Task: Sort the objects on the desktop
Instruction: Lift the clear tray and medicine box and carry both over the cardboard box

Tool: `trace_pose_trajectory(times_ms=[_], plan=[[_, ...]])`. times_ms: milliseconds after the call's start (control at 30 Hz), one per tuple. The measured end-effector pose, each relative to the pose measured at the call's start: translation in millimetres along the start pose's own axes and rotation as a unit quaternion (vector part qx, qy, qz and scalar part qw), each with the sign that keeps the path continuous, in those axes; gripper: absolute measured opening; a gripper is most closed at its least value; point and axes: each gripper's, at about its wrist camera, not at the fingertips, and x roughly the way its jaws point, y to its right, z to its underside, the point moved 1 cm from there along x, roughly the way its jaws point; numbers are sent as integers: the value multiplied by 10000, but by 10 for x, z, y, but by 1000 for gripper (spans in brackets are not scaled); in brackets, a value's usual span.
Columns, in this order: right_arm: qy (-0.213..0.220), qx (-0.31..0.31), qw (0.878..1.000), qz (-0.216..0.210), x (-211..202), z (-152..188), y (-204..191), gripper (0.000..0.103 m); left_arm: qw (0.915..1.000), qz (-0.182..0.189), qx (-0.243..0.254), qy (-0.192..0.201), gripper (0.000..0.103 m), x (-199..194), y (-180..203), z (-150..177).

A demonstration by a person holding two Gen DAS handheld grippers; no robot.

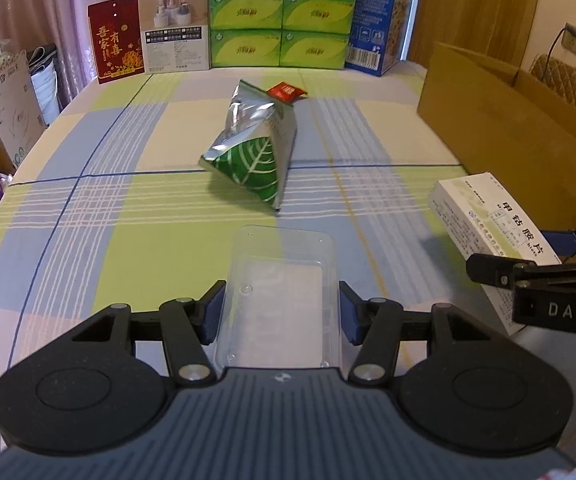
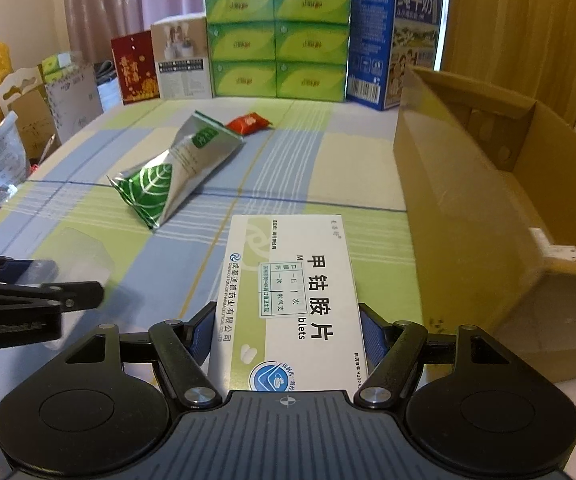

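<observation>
- Hand-held gripper, left: fingers closed on both sides of a clear plastic tray, which it holds over the table.
- Hand-held gripper, right: fingers pressed against the two long edges of a white medicine box, printed face up. Box looks lifted off the cloth, though I cannot tell for sure.
- In the left wrist view the same medicine box and right hand-held gripper show at the right edge, just beside the cardboard box.
- Cardboard box is open at the top and sits on the right of the table, near the medicine box. Something pale shows at its near inner corner; too small to identify.
- Unsorted and lying mid-table: silver and green foil bag, on its side. Small red packet just behind it, toward the stacked green tissue packs.
- Step in hand (judgement): both items picked up, carry stage, drop-off not yet done.
- Next move (judgement): swing the medicine box right, over the cardboard wall, then open the fingers. Tray is thin and flexible, so a light squeeze is needed; its destination is not clear from these views.
</observation>
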Motion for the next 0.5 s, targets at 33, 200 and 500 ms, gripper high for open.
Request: trace_pose_trajectory(times_ms=[33,200,500], plan=[[34,-6,10000,-6,-69,-6,2,68,10000,24,-6,9,51,-41,40,2],[218,119,9997,-43,-408,-58,28,68,9999,122,-56,5,51,-263,230,30],[520,301,9982,-69,-989,-95,111,68,9997,223,-77,101,51,-750,529,49]])
